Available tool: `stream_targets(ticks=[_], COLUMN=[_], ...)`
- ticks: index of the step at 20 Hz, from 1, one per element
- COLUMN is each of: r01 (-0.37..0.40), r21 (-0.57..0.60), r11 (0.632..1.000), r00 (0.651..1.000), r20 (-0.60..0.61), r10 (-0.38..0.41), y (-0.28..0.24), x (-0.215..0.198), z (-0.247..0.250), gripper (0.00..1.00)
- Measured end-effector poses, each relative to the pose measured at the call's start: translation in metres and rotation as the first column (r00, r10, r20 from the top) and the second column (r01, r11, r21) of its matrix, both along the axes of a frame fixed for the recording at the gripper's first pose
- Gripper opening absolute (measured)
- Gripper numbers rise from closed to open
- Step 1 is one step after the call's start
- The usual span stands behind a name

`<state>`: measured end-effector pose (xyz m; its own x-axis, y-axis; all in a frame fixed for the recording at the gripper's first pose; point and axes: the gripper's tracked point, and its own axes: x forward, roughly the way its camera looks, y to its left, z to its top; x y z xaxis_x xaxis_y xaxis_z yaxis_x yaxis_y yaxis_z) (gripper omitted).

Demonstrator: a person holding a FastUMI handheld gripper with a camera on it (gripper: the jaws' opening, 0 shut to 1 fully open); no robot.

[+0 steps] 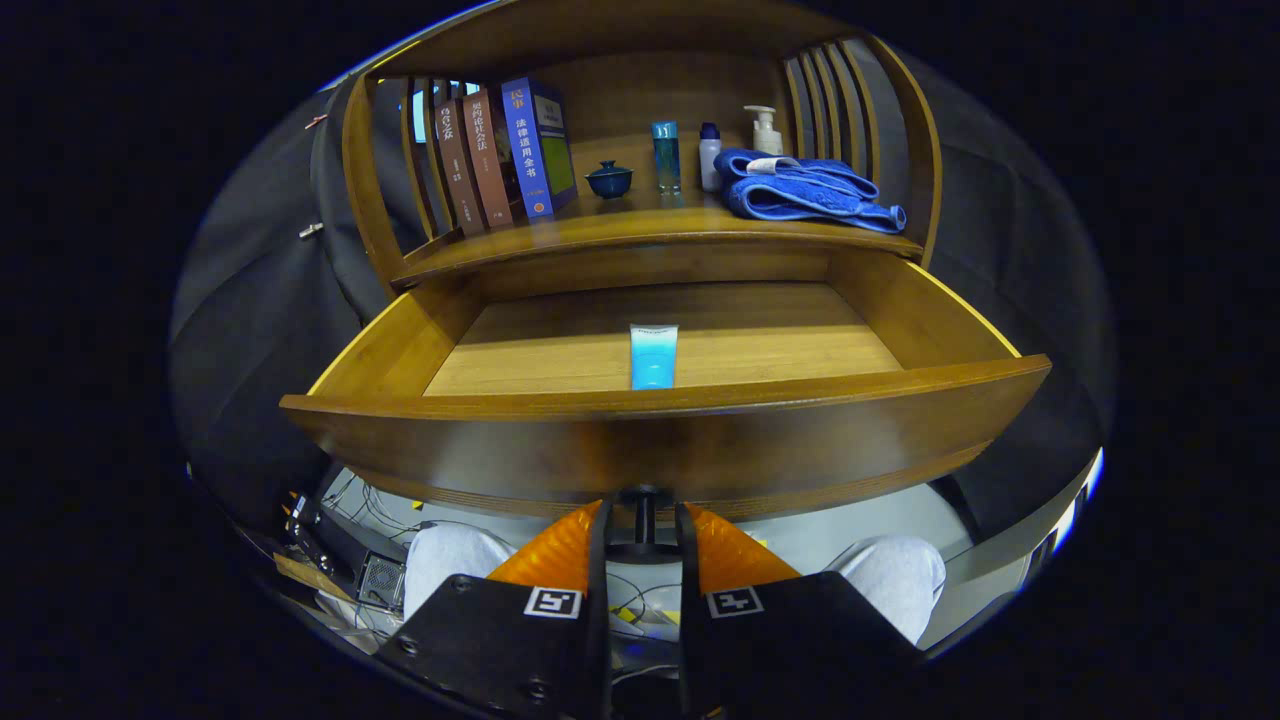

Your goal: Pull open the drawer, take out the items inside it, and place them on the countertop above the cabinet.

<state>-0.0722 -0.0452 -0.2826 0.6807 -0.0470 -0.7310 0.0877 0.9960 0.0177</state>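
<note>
The wooden drawer [660, 440] stands pulled far out of the cabinet. Inside it a blue and white tube [653, 356] lies on the drawer floor, close behind the front panel and near the middle. My gripper [644, 530] sits below the drawer front, with both fingers pressed on the dark drawer knob [645, 512] between them. The countertop [640, 228] runs just above and beyond the drawer.
On the countertop stand three books [500, 150] at the left, a small dark blue lidded cup [609, 179], a blue bottle [666, 156], a white bottle [709, 156], a pump bottle [766, 130] and a folded blue towel [805, 190]. Slatted wooden sides enclose it. A person's knees [890, 580] show below.
</note>
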Motion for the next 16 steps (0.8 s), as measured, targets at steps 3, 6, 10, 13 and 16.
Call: stream_targets(ticks=[3, 6, 10, 13, 16], r01=[0.006, 0.019, 0.042, 0.050, 0.046], r21=[0.007, 0.013, -0.017, -0.024, 0.003], r11=[1.000, 1.000, 0.999, 0.998, 0.999], r00=[0.999, 1.000, 0.998, 0.997, 0.988], r20=[-0.038, -0.017, 0.036, 0.062, 0.145], r10=[-0.005, -0.019, -0.041, -0.048, -0.046], y=[0.000, 0.000, -0.005, -0.005, 0.001], x=[-0.010, -0.012, -0.023, -0.025, -0.005], z=[-0.006, -0.001, 0.028, 0.052, 0.094], gripper=[0.31, 0.39, 1.00, 1.00, 1.00])
